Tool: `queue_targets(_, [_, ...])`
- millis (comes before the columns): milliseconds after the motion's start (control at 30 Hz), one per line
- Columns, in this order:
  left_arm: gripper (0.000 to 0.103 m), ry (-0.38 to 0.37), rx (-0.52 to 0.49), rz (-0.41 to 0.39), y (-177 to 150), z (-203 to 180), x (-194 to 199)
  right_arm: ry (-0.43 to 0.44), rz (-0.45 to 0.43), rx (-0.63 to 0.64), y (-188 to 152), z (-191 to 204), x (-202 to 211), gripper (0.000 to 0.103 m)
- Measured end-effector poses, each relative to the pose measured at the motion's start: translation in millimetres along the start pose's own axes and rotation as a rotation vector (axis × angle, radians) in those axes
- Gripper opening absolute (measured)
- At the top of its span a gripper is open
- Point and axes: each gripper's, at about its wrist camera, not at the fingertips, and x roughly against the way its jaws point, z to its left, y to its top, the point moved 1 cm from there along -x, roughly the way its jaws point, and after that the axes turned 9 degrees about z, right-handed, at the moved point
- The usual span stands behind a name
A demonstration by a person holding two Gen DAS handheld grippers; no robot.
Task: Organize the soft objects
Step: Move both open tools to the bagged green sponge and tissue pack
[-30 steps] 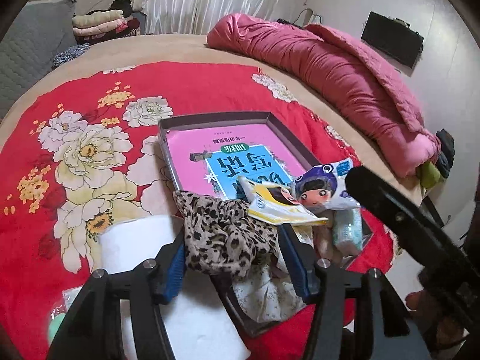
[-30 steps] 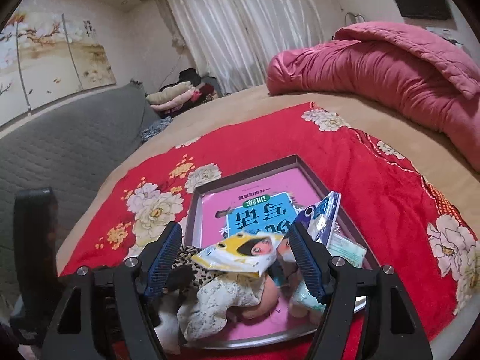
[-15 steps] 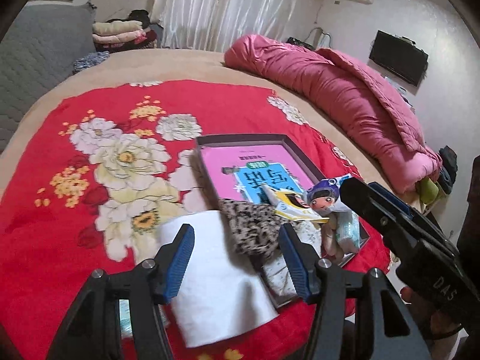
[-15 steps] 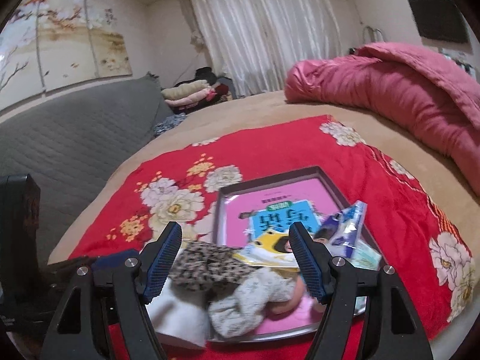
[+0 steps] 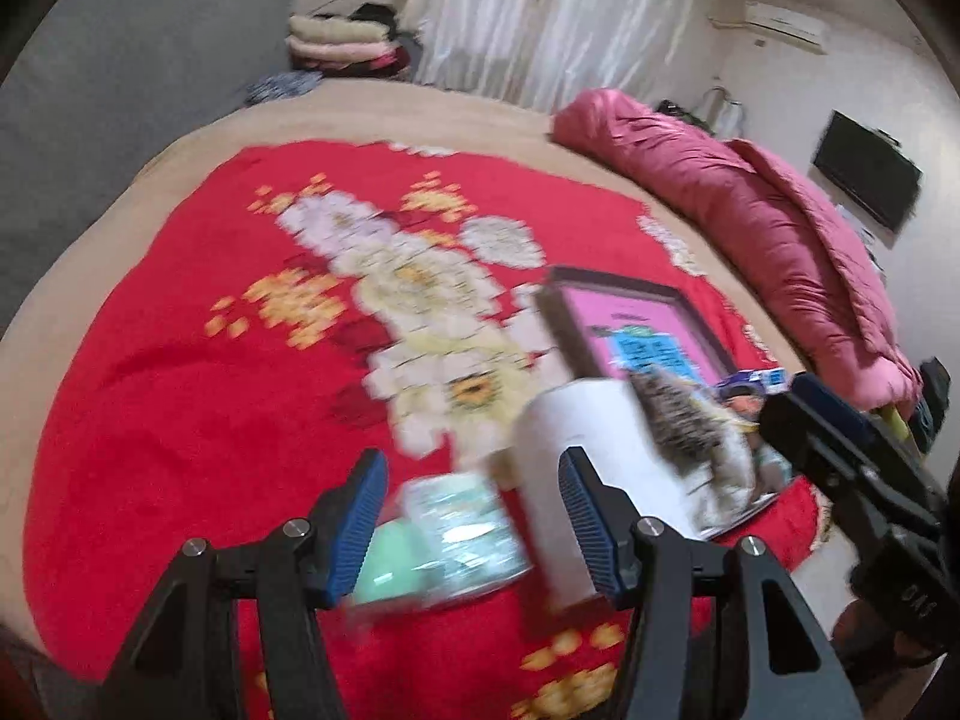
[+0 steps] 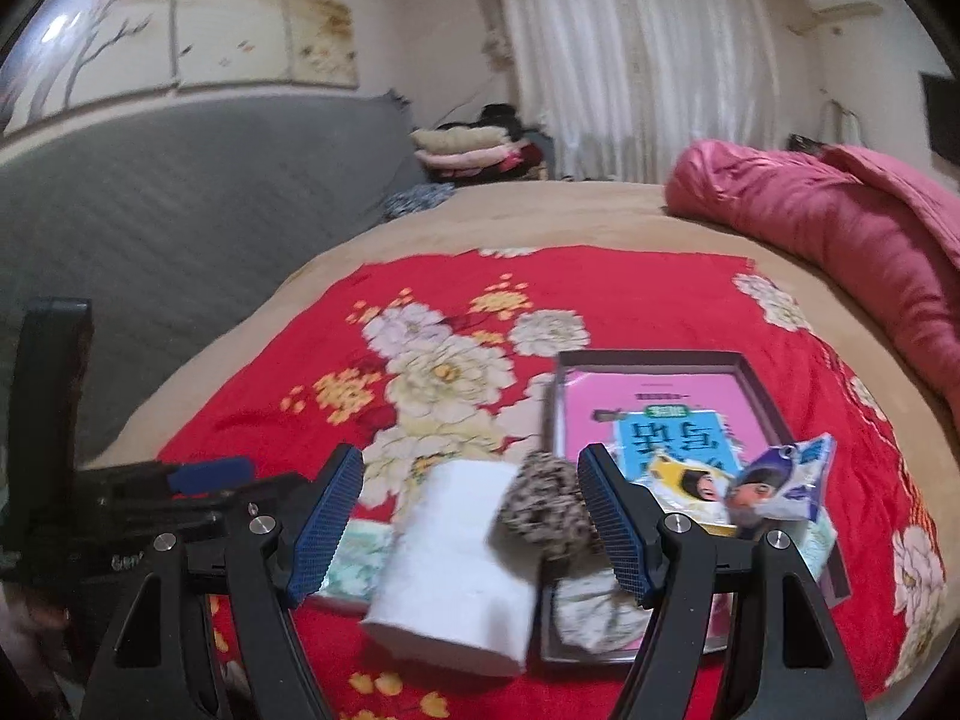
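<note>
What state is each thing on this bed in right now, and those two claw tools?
Left gripper: open, empty.
Right gripper: open, empty.
Tray: flat on the blanket, partly filled.
Paper roll: lying on its side, outside the tray.
Leopard cloth: bunched up at the tray's edge.
Quilt: rolled up.

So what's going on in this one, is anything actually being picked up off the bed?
Not at this moment. A person holds two grippers over a red floral blanket; the left gripper and the right gripper are both open and empty. A white folded cloth and a greenish tissue pack lie on the blanket beside the tray. The tray holds a pink book, a leopard-print cloth and snack packets.
</note>
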Motion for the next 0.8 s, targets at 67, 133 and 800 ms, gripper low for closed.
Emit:
queue_targets(67, [0.059, 0.014, 0.027, 0.023, -6, 16, -3, 0.009, 0.026, 0.05, -2, 12, -6, 0.075])
queue_targets(133, [0.059, 0.03, 0.059, 0.053, -12, 35, -7, 0.026, 0.066, 0.114, -6, 26, -14, 0.075])
queue_targets(800, [0.059, -0.03, 0.099, 0.237, -39, 53, -62, 0.0, 0.233, 0.355, -37, 79, -54, 0.075])
